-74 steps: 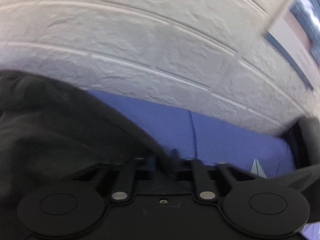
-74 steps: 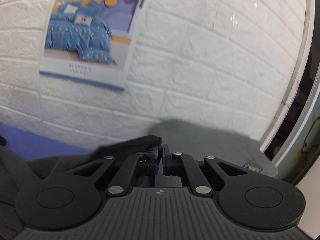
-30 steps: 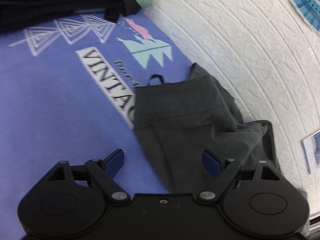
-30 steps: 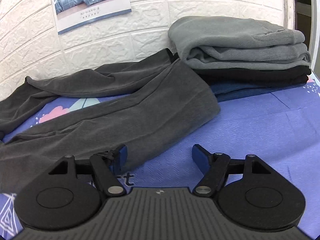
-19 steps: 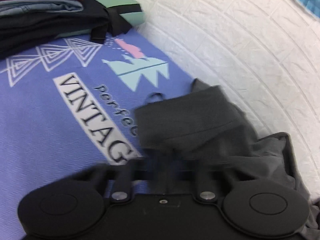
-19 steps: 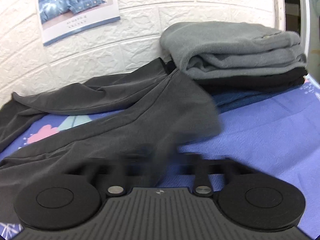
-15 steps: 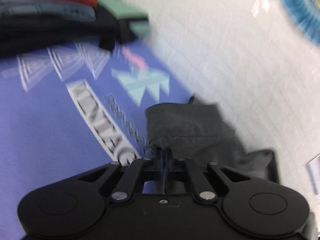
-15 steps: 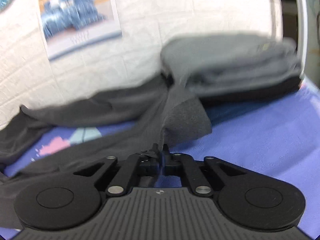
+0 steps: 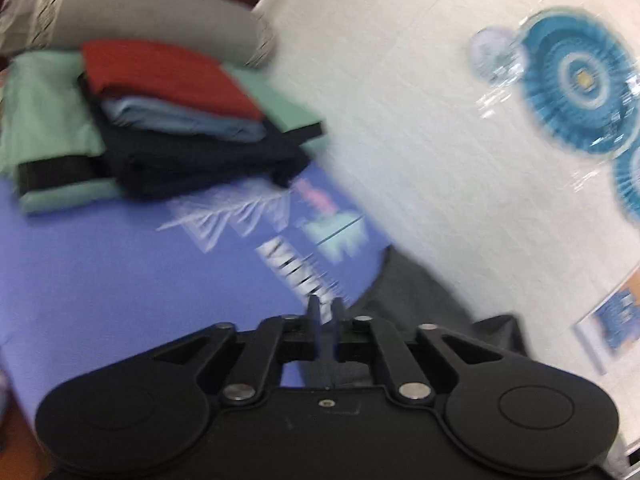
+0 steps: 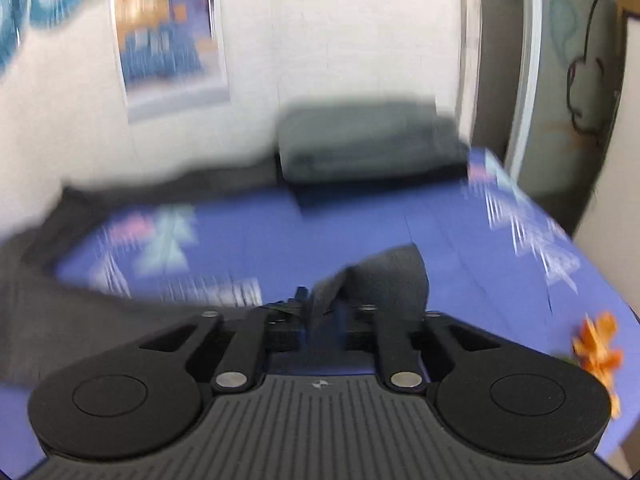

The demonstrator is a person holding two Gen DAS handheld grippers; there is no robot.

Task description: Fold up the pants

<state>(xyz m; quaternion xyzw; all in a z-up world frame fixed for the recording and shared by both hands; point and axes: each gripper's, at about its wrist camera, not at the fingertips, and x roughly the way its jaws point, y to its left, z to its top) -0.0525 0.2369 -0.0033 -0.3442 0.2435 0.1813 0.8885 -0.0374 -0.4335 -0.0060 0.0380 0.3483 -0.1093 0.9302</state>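
Blue printed sheet [image 10: 360,220] beneath grey pants [image 10: 384,276].

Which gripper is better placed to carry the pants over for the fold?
Right, probably. The right gripper is visibly shut on a fold of the pants, raised above the sheet. The left gripper looks shut, but its hold on the cloth is unclear.

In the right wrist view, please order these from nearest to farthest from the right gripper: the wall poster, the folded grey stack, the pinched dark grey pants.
1. Dark grey pants, pinched in the right gripper.
2. Folded grey stack, ahead by the wall.
3. Wall poster, upper left.
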